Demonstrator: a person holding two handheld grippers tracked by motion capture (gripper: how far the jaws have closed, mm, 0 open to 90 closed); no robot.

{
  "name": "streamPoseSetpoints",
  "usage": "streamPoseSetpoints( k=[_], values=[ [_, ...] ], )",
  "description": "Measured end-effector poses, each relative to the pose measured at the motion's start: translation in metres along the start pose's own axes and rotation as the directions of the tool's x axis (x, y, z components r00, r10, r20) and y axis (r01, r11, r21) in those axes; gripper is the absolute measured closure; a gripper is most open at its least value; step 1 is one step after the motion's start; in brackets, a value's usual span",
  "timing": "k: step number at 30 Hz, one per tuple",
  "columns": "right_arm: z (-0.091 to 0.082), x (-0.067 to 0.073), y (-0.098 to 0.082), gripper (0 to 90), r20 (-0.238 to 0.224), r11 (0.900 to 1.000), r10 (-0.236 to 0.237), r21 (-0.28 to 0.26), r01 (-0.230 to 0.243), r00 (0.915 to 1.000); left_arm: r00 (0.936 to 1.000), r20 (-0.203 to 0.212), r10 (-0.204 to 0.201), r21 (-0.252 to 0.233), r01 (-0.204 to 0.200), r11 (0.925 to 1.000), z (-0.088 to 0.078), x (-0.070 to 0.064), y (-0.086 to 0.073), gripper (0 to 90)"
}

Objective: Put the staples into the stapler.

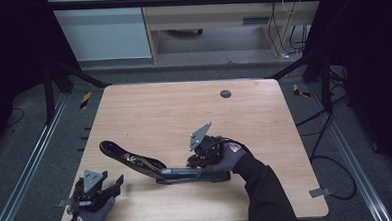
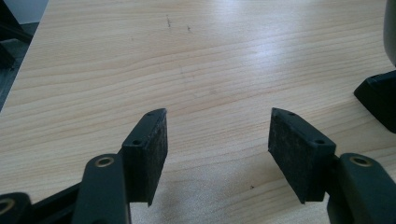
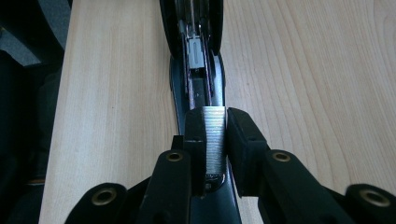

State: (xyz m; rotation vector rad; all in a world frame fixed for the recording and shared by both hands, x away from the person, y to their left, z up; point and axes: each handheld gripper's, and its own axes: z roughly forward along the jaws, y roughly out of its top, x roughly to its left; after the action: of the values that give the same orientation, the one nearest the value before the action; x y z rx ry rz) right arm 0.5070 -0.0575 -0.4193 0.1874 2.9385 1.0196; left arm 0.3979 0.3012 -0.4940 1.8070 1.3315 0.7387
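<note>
Now right gripper [image 3: 215, 140] clamps staple strip [image 3: 215, 140] over open stapler [image 1: 156, 167]; strip brittle, slippery, hold flat sides. Left gripper [image 2: 217, 140] open, empty, beside stapler.

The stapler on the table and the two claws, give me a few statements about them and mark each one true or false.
1. The stapler lies swung open on the wooden table. True.
2. The right claw is shut on a strip of staples. True.
3. The left claw grips the stapler's lid. False: it is open and holds nothing, with bare table between its jaws.
4. The strip of staples is held above the stapler's open channel. True, as the right gripper view shows.
5. The left claw is near the table's far edge. False: in the high view it sits at the near left corner.
</note>
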Motion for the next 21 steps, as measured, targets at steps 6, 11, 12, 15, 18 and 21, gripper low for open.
streamPoseSetpoints(
  k=[6, 11, 12, 15, 18, 21],
  values=[
    [0.0035, 0.0012, 0.0007, 78.3, -0.008, 1.000, -0.002, 0.010, 0.002, 1.0000, 1.0000, 0.001, 0.001, 0.000, -0.001, 1.0000, -0.0001, 0.0000, 0.0000, 37.1],
    [0.0060, 0.0021, 0.0012, 78.3, -0.014, 1.000, -0.014, 0.026, 0.014, 0.9998, 1.0000, 0.000, -0.002, -0.002, 0.002, 1.0000, -0.0003, 0.0000, 0.0000, 37.1],
    [0.0060, 0.0031, 0.0013, 78.3, -0.012, 1.000, -0.009, 0.030, 0.009, 0.9999, 1.0000, 0.000, -0.002, -0.002, 0.002, 1.0000, -0.0004, -0.0001, 0.0000, 37.1],
    [0.0072, 0.0031, 0.0011, 78.3, -0.019, 0.999, -0.011, 0.034, 0.012, 0.9998, 1.0000, 0.001, 0.001, -0.002, -0.001, 1.0000, -0.0004, -0.0002, 0.0001, 37.1],
    [0.0082, 0.0029, -0.0010, 78.3, -0.017, 0.999, -0.007, 0.035, 0.007, 0.9998, 1.0000, 0.000, 0.000, -0.002, 0.000, 1.0000, -0.0005, -0.0001, 0.0001, 37.1],
    [0.0083, 0.0028, -0.0033, 78.3, -0.013, 0.999, -0.005, 0.033, 0.005, 0.9999, 1.0000, 0.002, 0.002, -0.001, -0.002, 1.0000, -0.0002, -0.0002, 0.0001, 37.1]
  ],
)
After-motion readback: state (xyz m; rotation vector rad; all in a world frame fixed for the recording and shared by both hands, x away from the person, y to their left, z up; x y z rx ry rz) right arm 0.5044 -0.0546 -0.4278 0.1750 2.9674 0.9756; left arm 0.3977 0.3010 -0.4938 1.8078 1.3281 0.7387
